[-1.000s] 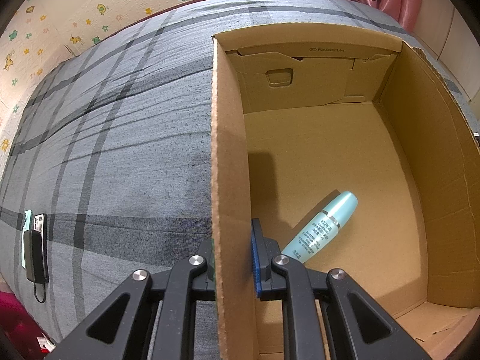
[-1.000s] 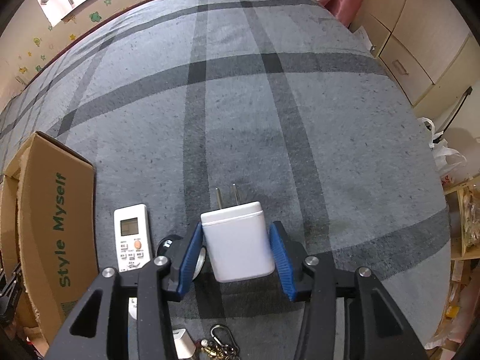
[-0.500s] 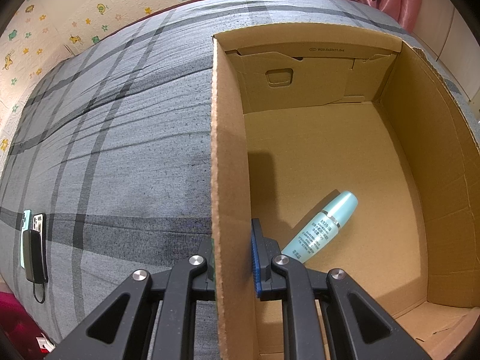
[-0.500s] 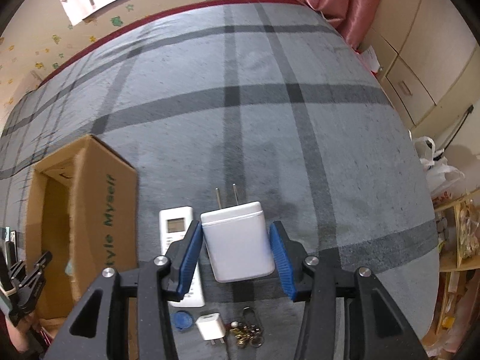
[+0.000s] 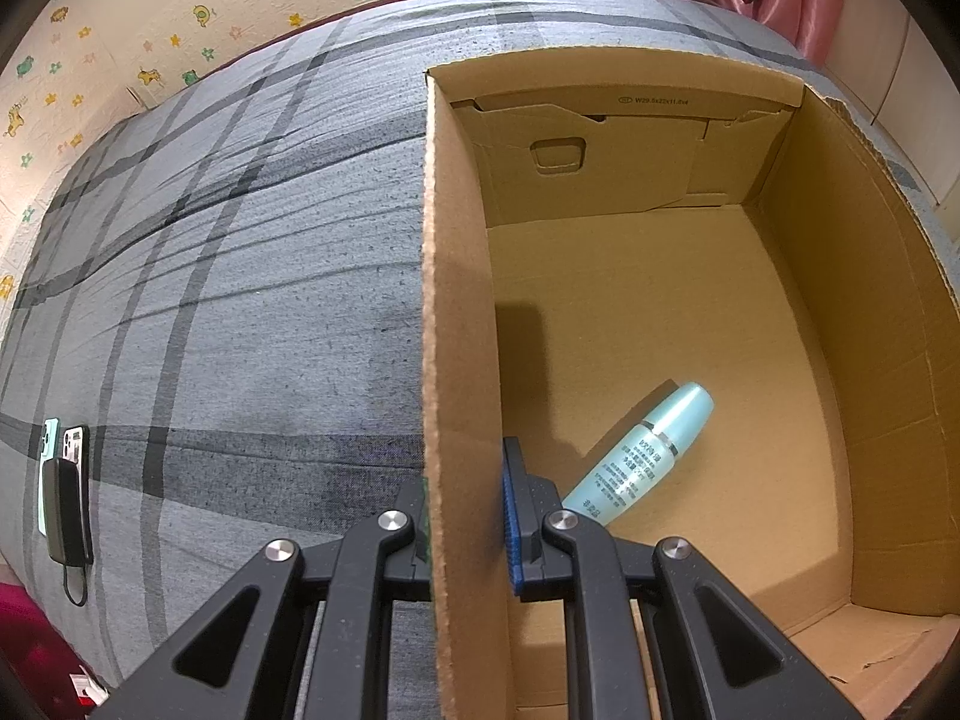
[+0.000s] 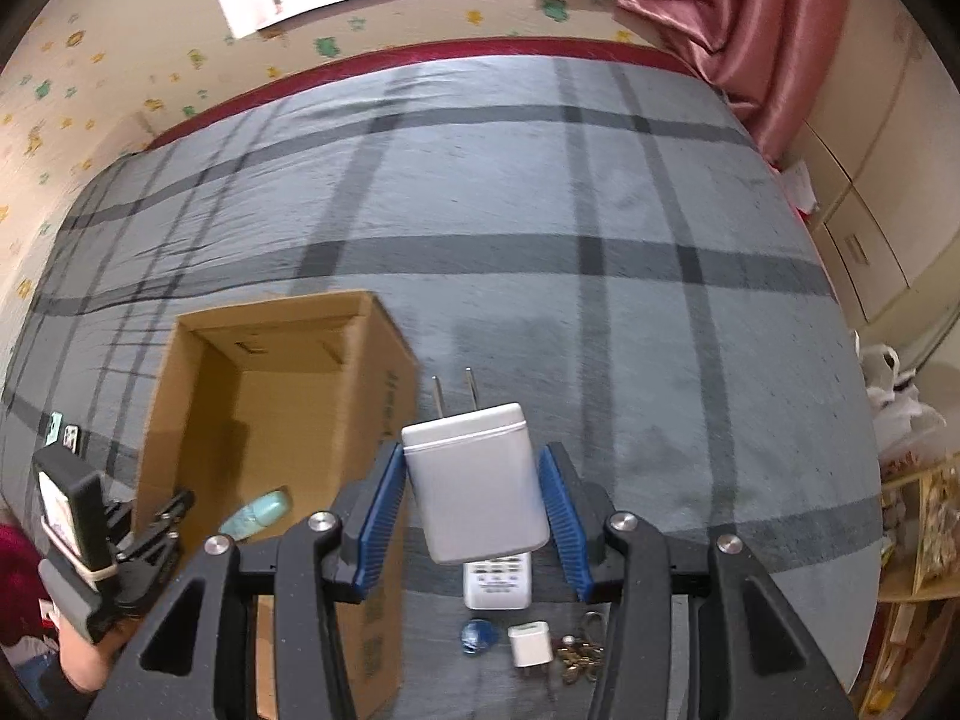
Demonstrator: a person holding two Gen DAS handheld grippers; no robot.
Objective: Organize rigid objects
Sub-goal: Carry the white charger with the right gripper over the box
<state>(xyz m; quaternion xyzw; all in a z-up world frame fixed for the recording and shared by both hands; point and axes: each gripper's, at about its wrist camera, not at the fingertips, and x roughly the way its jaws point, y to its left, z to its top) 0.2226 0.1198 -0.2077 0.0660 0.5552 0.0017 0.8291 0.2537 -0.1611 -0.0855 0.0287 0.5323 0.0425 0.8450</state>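
My left gripper [image 5: 468, 516] is shut on the left wall of an open cardboard box [image 5: 456, 312]; it also shows in the right wrist view [image 6: 150, 534]. A pale teal bottle [image 5: 642, 456] lies on the box floor. My right gripper [image 6: 474, 510] is shut on a large white plug adapter [image 6: 474, 480], prongs pointing away, held high above the bed to the right of the box [image 6: 264, 384]. Below it on the blanket lie a white remote [image 6: 498, 582], a small white charger [image 6: 531, 645], a blue round object [image 6: 478, 636] and a key bunch [image 6: 579, 654].
Everything sits on a grey plaid blanket [image 6: 600, 240] over a bed. Two phones and a black power bank [image 5: 63, 480] lie at the bed's left edge. A pink curtain [image 6: 720, 18] and cabinets stand at the right; the papered wall runs along the back.
My right gripper has risen with the adapter and swung left, so the box's open inside now shows. The left gripper and box have not moved.
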